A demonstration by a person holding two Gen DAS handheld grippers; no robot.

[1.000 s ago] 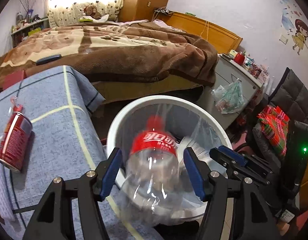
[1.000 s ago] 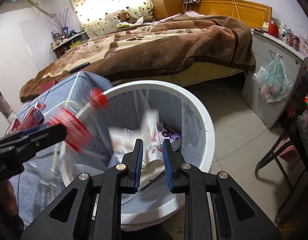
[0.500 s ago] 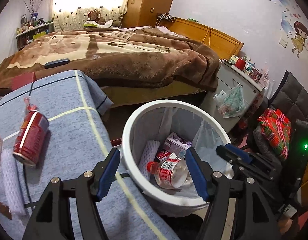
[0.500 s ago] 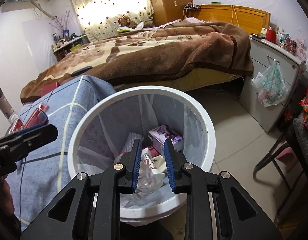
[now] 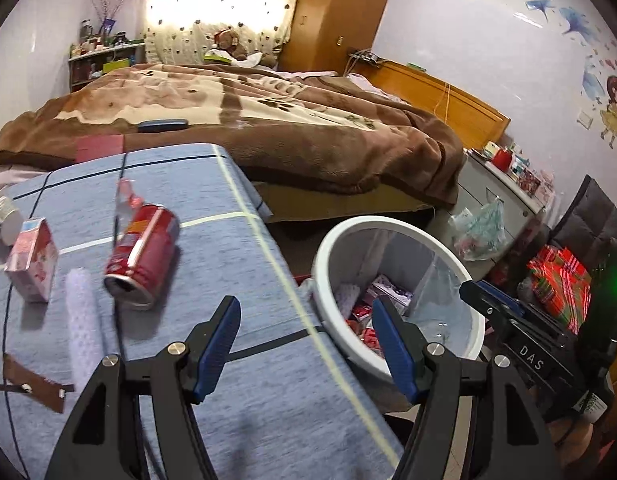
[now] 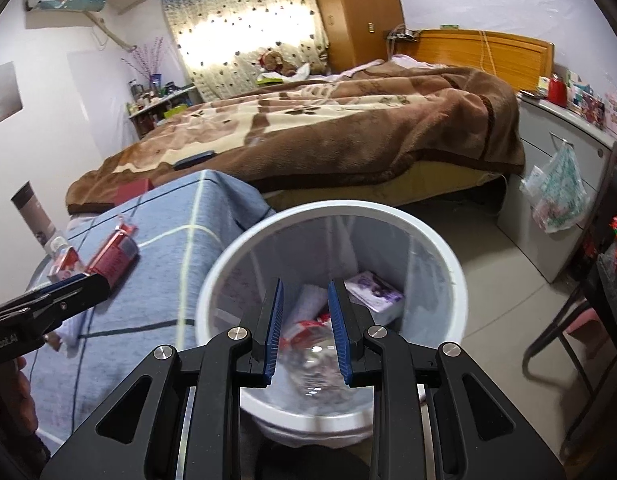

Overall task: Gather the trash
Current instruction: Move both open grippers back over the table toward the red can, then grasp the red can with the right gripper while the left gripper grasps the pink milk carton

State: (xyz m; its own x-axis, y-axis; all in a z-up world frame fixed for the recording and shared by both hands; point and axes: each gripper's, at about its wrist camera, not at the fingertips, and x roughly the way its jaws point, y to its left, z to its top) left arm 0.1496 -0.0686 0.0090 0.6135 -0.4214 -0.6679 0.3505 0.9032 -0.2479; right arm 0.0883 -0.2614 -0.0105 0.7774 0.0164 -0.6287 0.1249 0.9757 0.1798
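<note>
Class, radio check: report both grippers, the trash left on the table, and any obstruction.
Left gripper open, empty, over table edge. Right gripper open, narrow gap, empty, above bin. Red can, pink carton, white foam net uncollected on blue cloth. No obstruction seen.

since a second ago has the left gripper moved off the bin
Yes. The left gripper, open and empty, has swung left: the white bin now sits right of centre and the red can on the blue cloth is nearer.

A home bedroom — blanketed bed [image 5: 268,132], wardrobe [image 5: 340,12], curtained window [image 6: 244,20].
</note>
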